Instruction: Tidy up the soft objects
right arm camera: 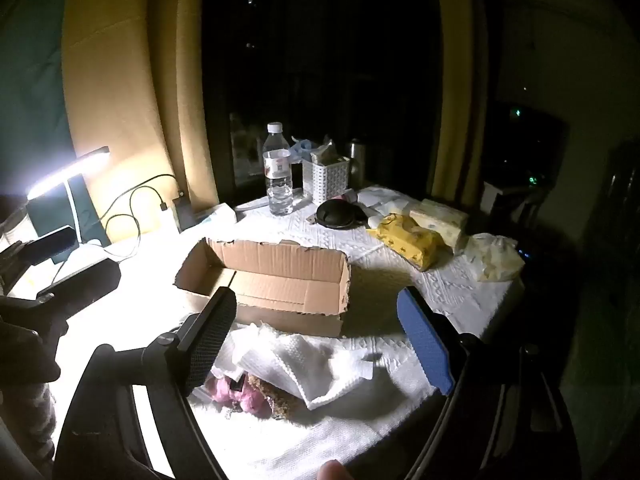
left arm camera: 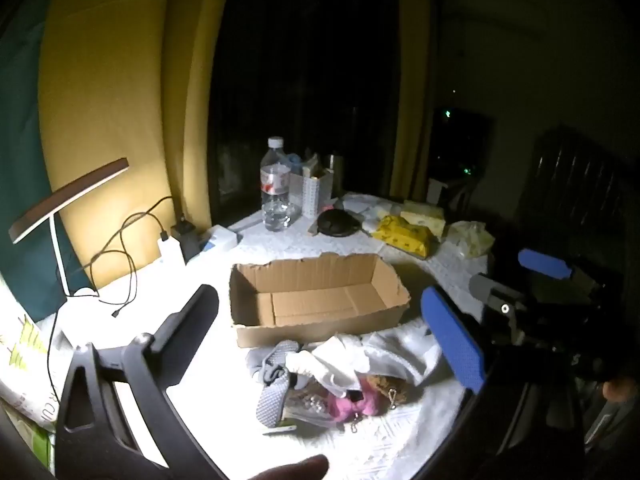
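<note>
The left tongs (left arm camera: 324,328) hang over the bench (left arm camera: 208,392) with their jaws wide apart and nothing between the pads; one finger is black, the other blue. Below them lies the pile (left arm camera: 340,376) of soft things, on the white cloth just in front of the box (left arm camera: 316,300). The pile holds a grey mesh piece (left arm camera: 272,396), a white cloth (left arm camera: 340,360), a pink plush bit (left arm camera: 352,404) and something brown and fuzzy (left arm camera: 384,388); they overlap, and where one ends and the next starts is hard to tell. The box is open-topped cardboard with torn edges, and its inside shows bare.

The right tongs (right arm camera: 324,340) also stand wide apart, holding nothing. They hover above the same pile (right arm camera: 280,368), here mostly a crumpled white cloth (right arm camera: 304,360) lying over the pink plush bit (right arm camera: 236,392). In the left wrist view the right tongs (left arm camera: 496,284) show at the right edge, near the box's right end.

A lamp (left arm camera: 68,196) stands lit at the left, with a black cable (left arm camera: 120,248) looping beside it. Behind the box stand a water bottle (left arm camera: 275,188) and a white basket (right arm camera: 326,178). To the right lie a black round thing (left arm camera: 338,222), a yellow pack (left arm camera: 404,234) and a crumpled clear bag (right arm camera: 494,256), all well apart from the pile. The room beyond is dark.
</note>
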Motion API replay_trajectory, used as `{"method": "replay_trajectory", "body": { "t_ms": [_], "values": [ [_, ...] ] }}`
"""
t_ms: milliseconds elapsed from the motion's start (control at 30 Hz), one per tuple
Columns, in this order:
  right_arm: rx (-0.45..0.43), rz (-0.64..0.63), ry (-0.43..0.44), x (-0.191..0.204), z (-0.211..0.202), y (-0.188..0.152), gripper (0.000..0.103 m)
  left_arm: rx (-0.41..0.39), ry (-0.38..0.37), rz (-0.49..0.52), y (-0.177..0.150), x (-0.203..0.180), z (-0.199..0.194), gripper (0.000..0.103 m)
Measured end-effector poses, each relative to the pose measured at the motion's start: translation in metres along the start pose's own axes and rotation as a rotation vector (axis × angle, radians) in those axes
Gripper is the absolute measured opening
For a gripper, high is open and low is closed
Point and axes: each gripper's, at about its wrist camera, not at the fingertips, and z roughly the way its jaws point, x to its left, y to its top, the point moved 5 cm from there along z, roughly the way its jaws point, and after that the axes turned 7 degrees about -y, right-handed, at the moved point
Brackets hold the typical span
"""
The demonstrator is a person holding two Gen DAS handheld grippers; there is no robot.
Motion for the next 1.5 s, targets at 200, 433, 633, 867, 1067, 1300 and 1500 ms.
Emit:
{"method": "replay_trajectory", "body": {
  "t_ms": [200,433,633,867,1067,1300,1500],
  "values": [
    [0.005,-0.006,-0.006,0.002,0.002,0.0,0.085,0.029,-0.002,-0.001,-0.005,0.003,0.006,0.102],
    [0.003,-0.008,-0.005,0.006,0.0,0.001,0.085,0.033,0.003,0.001,-0.007,0.009,0.006,0.102],
    [0.011,-0.002,0.002,0.004,0.005,-0.001,0.085,0.04,0.002,0.003,-0.009,0.006,0.009,0.102],
    [0.016,0.002,0.011,0.007,0.01,-0.005,0.085,0.043,0.001,0.0,-0.006,0.009,0.01,0.102],
    [0.024,0.002,0.016,0.006,0.011,-0.003,0.085,0.042,0.0,-0.001,-0.007,0.009,0.01,0.102],
    [0.026,0.006,0.017,0.006,0.011,-0.004,0.085,0.038,-0.001,0.0,-0.005,0.009,0.009,0.102],
    [0.029,0.007,0.02,0.005,0.01,-0.003,0.085,0.029,-0.007,-0.004,-0.003,0.011,0.005,0.102]
  ]
}}
